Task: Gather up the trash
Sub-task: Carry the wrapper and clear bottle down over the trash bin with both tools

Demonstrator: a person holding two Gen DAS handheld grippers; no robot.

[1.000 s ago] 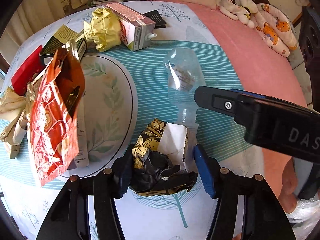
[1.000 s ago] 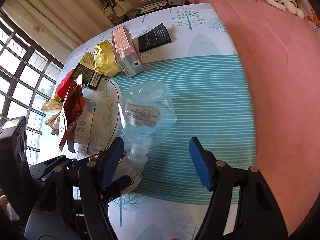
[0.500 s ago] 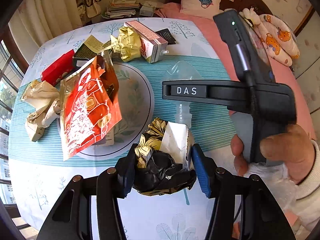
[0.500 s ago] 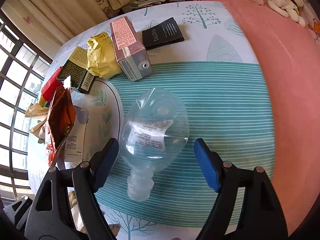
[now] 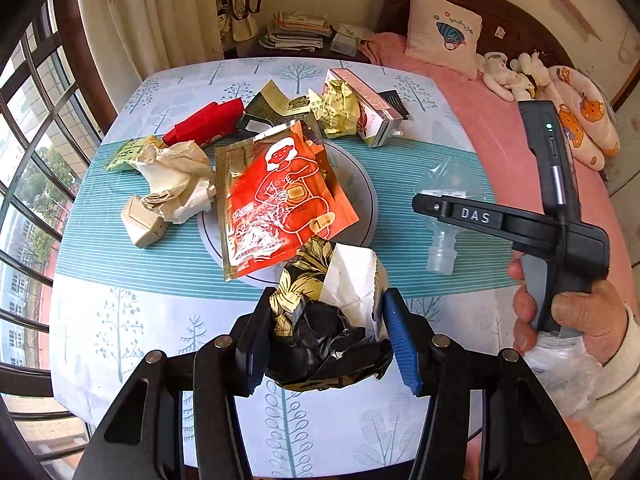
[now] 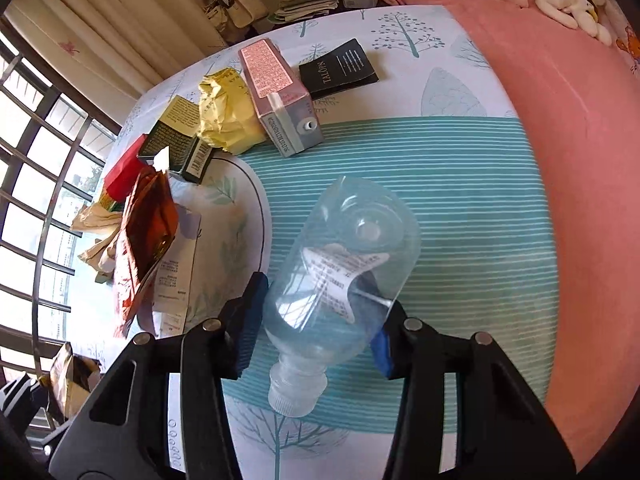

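Observation:
My left gripper (image 5: 326,312) is shut on a crumpled black-and-gold wrapper (image 5: 316,332) with white paper in it, held above the near part of the table. In the right wrist view, my right gripper (image 6: 324,308) has its jaws closing on a clear plastic bottle (image 6: 344,264). That bottle lies on the teal stripes with its neck toward me, and both pads touch its sides. The left wrist view shows the right gripper (image 5: 436,210) from the side, held by a hand, over the bottle (image 5: 452,176).
More trash lies on the table: a red snack bag (image 5: 280,200) on a round plate (image 5: 362,188), crumpled white paper (image 5: 176,184), a red packet (image 5: 208,124), a yellow wrapper (image 5: 340,114), a pink carton (image 6: 276,92) and a black booklet (image 6: 340,68). A pink bed (image 6: 580,140) borders the right.
My left gripper has risen and drawn back with the wrapper, so more of the table shows. The right gripper moved over the bottle and its wide jaws came in against its sides.

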